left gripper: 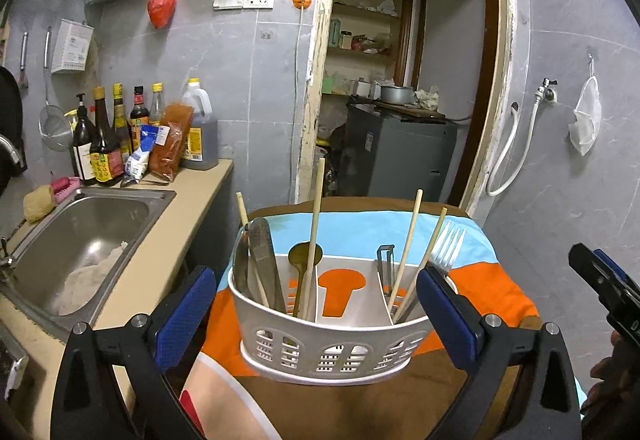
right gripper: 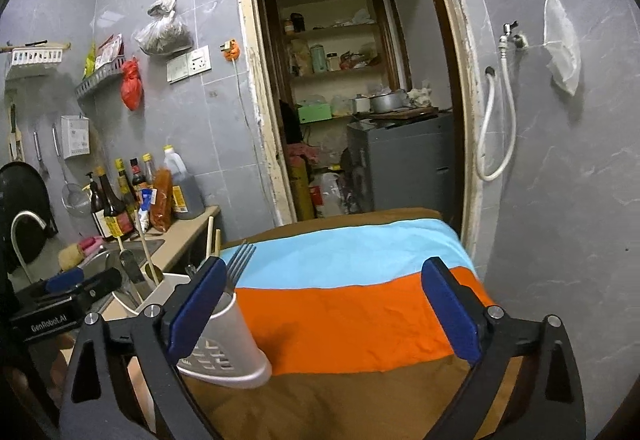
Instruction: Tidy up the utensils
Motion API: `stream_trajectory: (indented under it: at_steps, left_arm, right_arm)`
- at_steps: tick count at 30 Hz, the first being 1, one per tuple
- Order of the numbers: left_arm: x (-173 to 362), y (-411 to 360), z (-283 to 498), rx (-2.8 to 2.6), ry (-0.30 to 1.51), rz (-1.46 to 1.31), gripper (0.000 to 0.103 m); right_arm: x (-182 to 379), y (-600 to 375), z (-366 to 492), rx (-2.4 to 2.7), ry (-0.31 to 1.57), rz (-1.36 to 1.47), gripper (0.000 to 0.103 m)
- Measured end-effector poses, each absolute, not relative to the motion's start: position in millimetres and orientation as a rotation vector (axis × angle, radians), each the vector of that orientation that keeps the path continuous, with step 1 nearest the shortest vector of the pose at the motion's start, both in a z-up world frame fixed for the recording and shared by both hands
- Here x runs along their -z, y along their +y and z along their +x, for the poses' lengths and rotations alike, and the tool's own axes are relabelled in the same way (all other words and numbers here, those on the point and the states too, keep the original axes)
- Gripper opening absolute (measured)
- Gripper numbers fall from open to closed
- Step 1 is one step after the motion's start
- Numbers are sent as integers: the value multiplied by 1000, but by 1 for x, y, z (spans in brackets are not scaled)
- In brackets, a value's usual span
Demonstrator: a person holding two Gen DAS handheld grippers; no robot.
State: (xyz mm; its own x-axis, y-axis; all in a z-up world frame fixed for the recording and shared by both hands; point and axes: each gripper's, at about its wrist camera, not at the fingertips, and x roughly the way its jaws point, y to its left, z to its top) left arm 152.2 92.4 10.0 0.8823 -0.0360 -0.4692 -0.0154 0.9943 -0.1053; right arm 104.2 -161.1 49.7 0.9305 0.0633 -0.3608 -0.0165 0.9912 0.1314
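Both hand-held grippers, left and right, gape wide and empty; chopsticks and fork stand sorted upright in the caddy.

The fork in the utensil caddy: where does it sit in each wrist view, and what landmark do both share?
Left wrist view: the fork stands tines up in the rightmost compartment of the white caddy, right of centre, just above the left gripper's right pad.
Right wrist view: the fork is lower left, rising from the caddy behind the right gripper's left pad.
Shared landmark: the doorway with the grey cabinet.
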Motion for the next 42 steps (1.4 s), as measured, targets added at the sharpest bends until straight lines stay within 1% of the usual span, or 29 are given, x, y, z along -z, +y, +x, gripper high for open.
stream_trajectory:
  at_steps: [5, 11, 30, 39, 42]
  left_arm:
    - [-14, 89, 139, -8, 476, -86, 101]
    - [-14, 80, 120, -30, 444, -68, 102]
    - [-25, 36, 20, -99, 397, -101, 102]
    - [-17, 27, -14, -104, 409, -75, 102]
    - [-14, 27, -19, -108, 408, -83, 102]
  right_arm:
    - [-54, -167, 86, -27, 373, 106, 99]
    - [-56, -176, 67, -23, 369, 81, 99]
    - [-72, -236, -16, -78, 363, 57, 99]
    - [-66, -252, -45, -98, 350, 53, 100]
    - [-62, -254, -49, -99, 349, 55, 102]
